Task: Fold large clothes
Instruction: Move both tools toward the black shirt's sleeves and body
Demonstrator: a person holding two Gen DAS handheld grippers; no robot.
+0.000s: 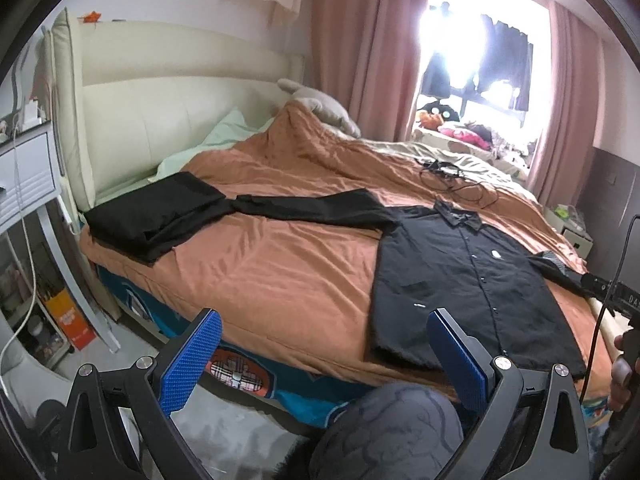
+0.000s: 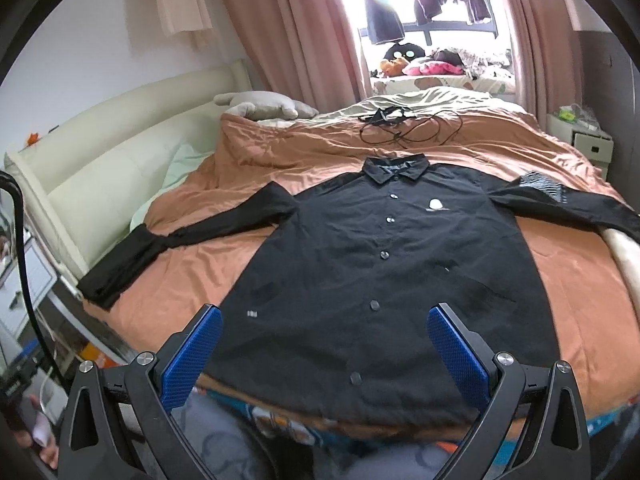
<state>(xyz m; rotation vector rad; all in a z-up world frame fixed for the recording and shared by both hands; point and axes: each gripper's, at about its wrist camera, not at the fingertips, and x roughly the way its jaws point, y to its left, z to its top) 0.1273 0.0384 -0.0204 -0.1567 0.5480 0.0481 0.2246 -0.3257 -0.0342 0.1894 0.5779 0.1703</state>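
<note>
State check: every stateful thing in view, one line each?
black shirt: spread flat on the bed, front up, buttoned, sleeves out to both sides, unfolded.
folded black garment: lying near the headboard, under the shirt's sleeve end.
orange duvet: spread over the bed, wrinkled.
black cable: loose tangle beyond the shirt collar.
curtains: drawn apart.
left hand-held gripper: open, empty.
right hand-held gripper: open, empty, over the shirt hem.

Left gripper point(image 1: 324, 354): jaws spread wide, blue pads point(image 1: 192, 360) facing each other, nothing between them, held off near edge of bed, aimed across it. Right gripper point(image 2: 325, 350): jaws equally wide, empty, raised above near edge, pointing toward far side. Right hand point(image 1: 622, 368) visible at right margin of left wrist view, wrapped around gripper handle.
</note>
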